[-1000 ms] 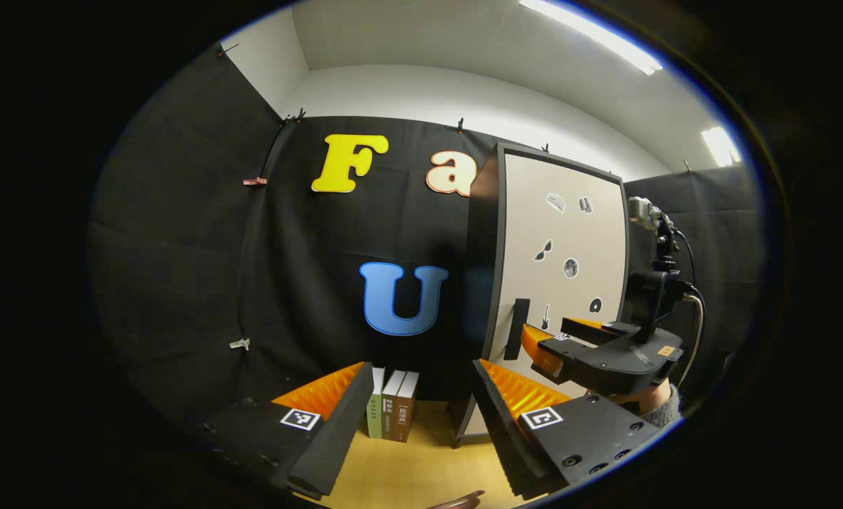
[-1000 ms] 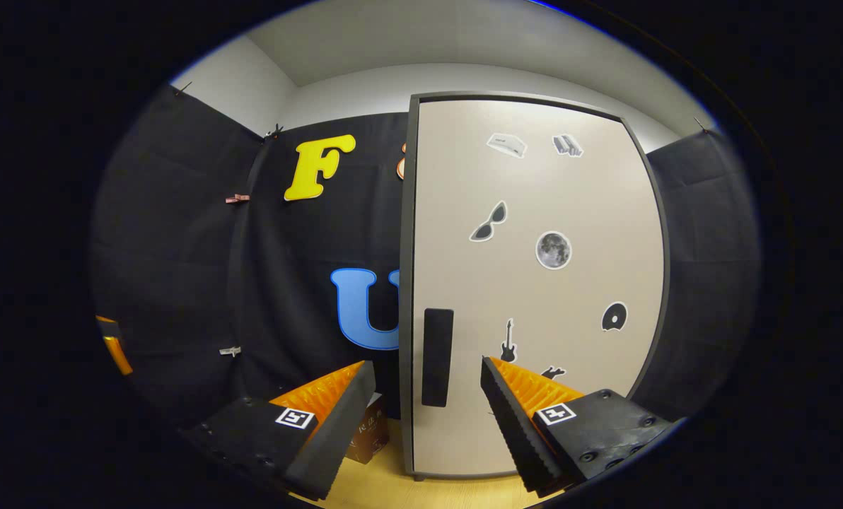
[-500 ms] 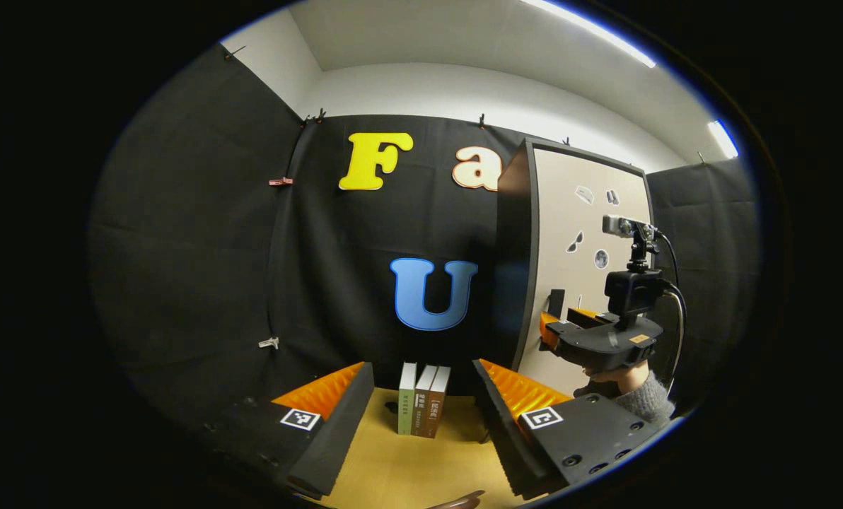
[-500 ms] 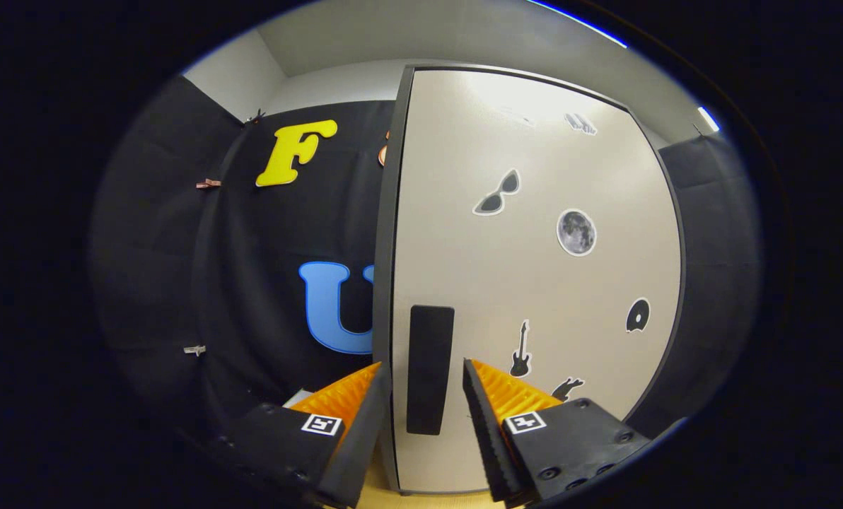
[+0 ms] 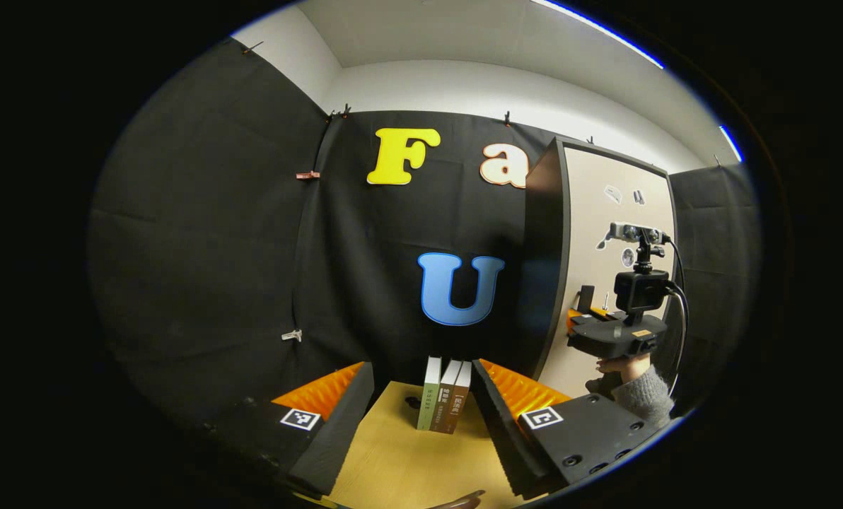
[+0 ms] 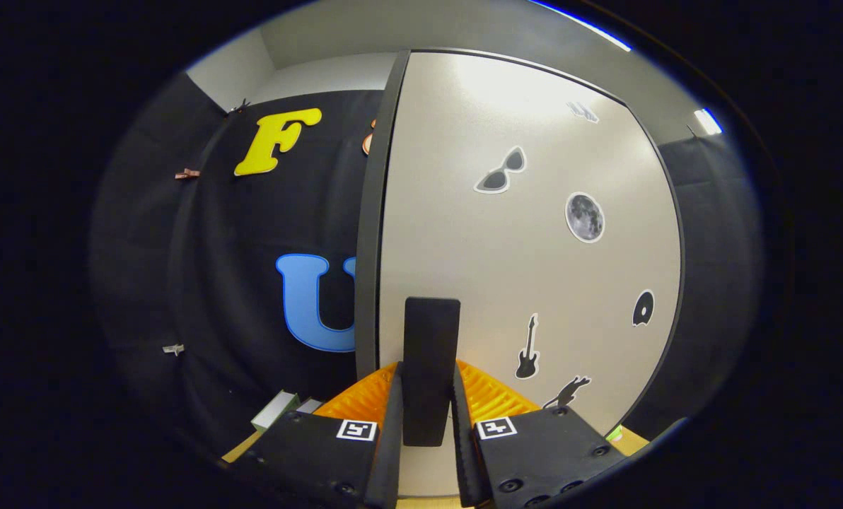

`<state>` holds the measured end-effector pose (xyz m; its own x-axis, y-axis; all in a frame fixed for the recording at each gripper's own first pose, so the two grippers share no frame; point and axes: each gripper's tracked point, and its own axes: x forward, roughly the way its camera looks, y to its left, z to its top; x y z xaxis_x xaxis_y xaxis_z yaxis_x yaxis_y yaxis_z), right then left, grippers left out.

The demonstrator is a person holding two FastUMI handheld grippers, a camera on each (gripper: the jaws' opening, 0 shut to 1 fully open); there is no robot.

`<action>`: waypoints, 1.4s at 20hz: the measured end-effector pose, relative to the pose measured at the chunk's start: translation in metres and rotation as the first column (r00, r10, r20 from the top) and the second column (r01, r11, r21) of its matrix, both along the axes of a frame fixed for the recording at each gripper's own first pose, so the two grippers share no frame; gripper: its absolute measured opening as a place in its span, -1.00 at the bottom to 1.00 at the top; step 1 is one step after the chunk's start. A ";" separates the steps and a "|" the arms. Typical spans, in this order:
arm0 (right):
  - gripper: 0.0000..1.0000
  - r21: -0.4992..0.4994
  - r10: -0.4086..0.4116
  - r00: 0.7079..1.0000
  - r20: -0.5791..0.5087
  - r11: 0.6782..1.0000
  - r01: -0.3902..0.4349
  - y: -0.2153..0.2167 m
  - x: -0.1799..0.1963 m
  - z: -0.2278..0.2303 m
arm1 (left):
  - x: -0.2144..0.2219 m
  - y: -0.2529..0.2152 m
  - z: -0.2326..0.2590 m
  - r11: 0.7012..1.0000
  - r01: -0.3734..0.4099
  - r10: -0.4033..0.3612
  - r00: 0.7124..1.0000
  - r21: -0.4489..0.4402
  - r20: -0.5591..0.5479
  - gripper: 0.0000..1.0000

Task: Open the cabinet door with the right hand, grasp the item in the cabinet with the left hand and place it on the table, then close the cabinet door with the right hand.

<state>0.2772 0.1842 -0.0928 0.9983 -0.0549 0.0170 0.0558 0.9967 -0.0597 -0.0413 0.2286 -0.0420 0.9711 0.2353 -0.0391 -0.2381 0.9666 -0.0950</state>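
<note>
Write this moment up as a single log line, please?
step: grip door handle | right gripper: shut on handle | cabinet door: closed | left gripper: open, above table, books ahead

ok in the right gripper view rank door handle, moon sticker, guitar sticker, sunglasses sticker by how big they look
1. door handle, clearly largest, though nearest the camera
2. moon sticker, sunglasses sticker and guitar sticker: too alike to rank

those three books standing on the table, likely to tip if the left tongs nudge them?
Probably. The books stand upright on the table with no visible bookend, one leaning slightly. Rigid covers likely slide or topple together. Left tongs are open.
</note>
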 end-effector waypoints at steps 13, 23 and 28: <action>-0.58 -0.007 0.117 0.992 -0.054 0.993 -0.117 0.000 -0.048 0.002 | -0.036 -0.004 0.001 1.000 -0.021 0.021 1.000 0.015 0.005 0.75; -0.58 0.027 0.175 0.983 -0.051 0.984 -0.174 -0.026 -0.118 0.011 | -0.045 -0.050 0.004 0.996 0.078 -0.078 0.997 0.043 0.009 0.76; -0.58 0.026 0.186 0.981 -0.056 0.982 -0.185 -0.045 -0.143 0.013 | -0.046 -0.075 0.007 0.990 0.136 -0.137 0.990 0.044 0.017 0.75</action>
